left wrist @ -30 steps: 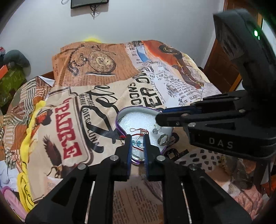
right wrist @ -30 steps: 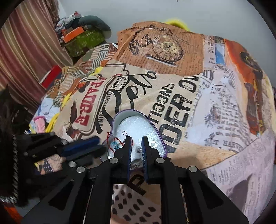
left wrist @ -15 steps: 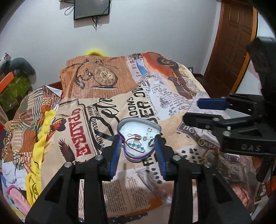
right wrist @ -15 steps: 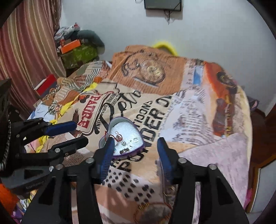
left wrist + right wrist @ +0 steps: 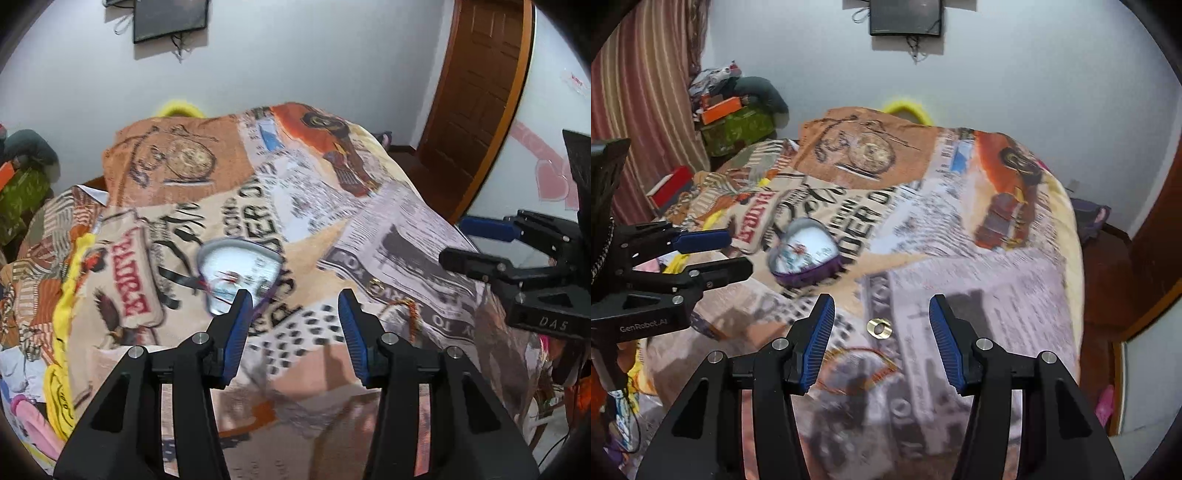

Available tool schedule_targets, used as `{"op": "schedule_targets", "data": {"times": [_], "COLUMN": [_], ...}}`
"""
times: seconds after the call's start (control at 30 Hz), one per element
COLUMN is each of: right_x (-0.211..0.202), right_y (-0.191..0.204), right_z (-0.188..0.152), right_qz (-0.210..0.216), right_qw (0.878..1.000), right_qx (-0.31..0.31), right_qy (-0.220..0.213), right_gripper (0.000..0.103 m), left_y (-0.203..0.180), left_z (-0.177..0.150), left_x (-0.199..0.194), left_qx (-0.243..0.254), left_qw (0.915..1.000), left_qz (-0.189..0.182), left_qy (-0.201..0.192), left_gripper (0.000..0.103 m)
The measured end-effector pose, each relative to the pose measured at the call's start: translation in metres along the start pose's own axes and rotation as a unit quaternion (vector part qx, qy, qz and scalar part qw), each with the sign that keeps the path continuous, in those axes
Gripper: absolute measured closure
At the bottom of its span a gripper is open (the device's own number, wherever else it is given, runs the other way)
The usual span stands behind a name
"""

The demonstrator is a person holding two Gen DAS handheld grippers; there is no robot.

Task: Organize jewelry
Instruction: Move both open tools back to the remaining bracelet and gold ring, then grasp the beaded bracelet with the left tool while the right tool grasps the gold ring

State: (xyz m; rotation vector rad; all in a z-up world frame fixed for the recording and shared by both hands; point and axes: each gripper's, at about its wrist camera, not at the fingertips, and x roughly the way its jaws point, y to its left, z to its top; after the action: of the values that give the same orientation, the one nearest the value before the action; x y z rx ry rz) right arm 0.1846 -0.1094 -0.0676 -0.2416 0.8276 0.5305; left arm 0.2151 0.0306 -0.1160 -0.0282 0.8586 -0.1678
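Both tongs apart, nothing between pads: left tongs (image 5: 295,306) just opened further, right tongs (image 5: 882,314) likewise opened, now steady. Gold ring (image 5: 879,328) lying on bed cover (image 5: 997,295) just ahead of right tongs, thin bangle (image 5: 860,363) near it. Heart-shaped box (image 5: 803,254) with small jewelry inside, farther up bed, beside left tongs. Risk, as judgement: ring small and flat, soft cover sinks, so pads may pinch cloth or flick ring away.

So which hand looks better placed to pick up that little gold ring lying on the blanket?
The right. Its claw is open with the small gold ring lying almost midway between its fingers. The left claw, also open, frames only bare printed blanket; from there the ring sits off to its right.
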Motion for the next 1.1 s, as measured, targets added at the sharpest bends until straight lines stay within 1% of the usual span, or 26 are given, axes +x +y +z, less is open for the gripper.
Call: {"op": "schedule_targets", "data": {"times": [0.13,0.27,0.3,0.37,0.4,0.43,0.5,0.53,0.6,0.7,0.8,0.93,1.03,1.1], "right_x": [-0.001,0.002,0.003,0.006,0.008,0.010,0.016,0.019,0.026,0.035,0.043,0.062,0.078,0.086], "right_y": [-0.017,-0.032,-0.034,-0.040,-0.042,-0.044,-0.046,-0.045,-0.043,-0.038,-0.031,-0.020,-0.012,-0.010], "right_z": [-0.012,-0.025,-0.027,-0.033,-0.034,-0.036,-0.037,-0.037,-0.037,-0.036,-0.034,-0.032,-0.030,-0.028], "right_qz": [-0.005,-0.004,-0.003,0.000,0.002,0.004,0.012,0.017,0.025,0.037,0.049,0.068,0.061,0.071], "right_qw": [1.000,0.999,0.999,0.999,0.999,0.998,0.998,0.998,0.997,0.997,0.997,0.995,0.995,0.993], "right_qx": [0.013,0.031,0.034,0.042,0.045,0.050,0.056,0.057,0.057,0.053,0.045,0.023,0.009,0.011], "right_qy": [0.008,0.017,0.020,0.024,0.025,0.026,0.033,0.037,0.041,0.045,0.050,0.070,0.084,0.093], "right_gripper": [0.053,0.053,0.053,0.053,0.053,0.053,0.053,0.053,0.053,0.053,0.053,0.053,0.053,0.053], "left_y": [-0.021,-0.039,-0.042,-0.048,-0.050,-0.051,-0.053,-0.054,-0.052,-0.046,-0.038,-0.017,-0.004,0.004], "left_z": [-0.006,-0.015,-0.017,-0.021,-0.024,-0.026,-0.028,-0.028,-0.028,-0.031,-0.032,-0.029,-0.026,-0.024], "left_x": [0.023,0.051,0.056,0.065,0.070,0.077,0.081,0.082,0.083,0.078,0.068,0.056,0.051,0.052], "left_qx": [0.014,0.025,0.026,0.027,0.026,0.024,0.027,0.028,0.023,0.026,0.034,0.015,0.004,-0.003], "left_qw": [0.9994,0.9968,0.9960,0.9943,0.9925,0.9910,0.9921,0.9927,0.9934,0.9948,0.9970,0.9989,0.9995,0.9995], "left_qz": [-0.018,-0.042,-0.048,-0.063,-0.076,-0.085,-0.078,-0.075,-0.070,-0.058,-0.032,-0.013,0.002,0.005], "left_qy": [0.028,0.064,0.071,0.082,0.092,0.101,0.094,0.090,0.088,0.080,0.063,0.042,0.032,0.030], "left_gripper": [0.056,0.056,0.057,0.068,0.070,0.076,0.078,0.081,0.093,0.094,0.094,0.094,0.094,0.094]}}
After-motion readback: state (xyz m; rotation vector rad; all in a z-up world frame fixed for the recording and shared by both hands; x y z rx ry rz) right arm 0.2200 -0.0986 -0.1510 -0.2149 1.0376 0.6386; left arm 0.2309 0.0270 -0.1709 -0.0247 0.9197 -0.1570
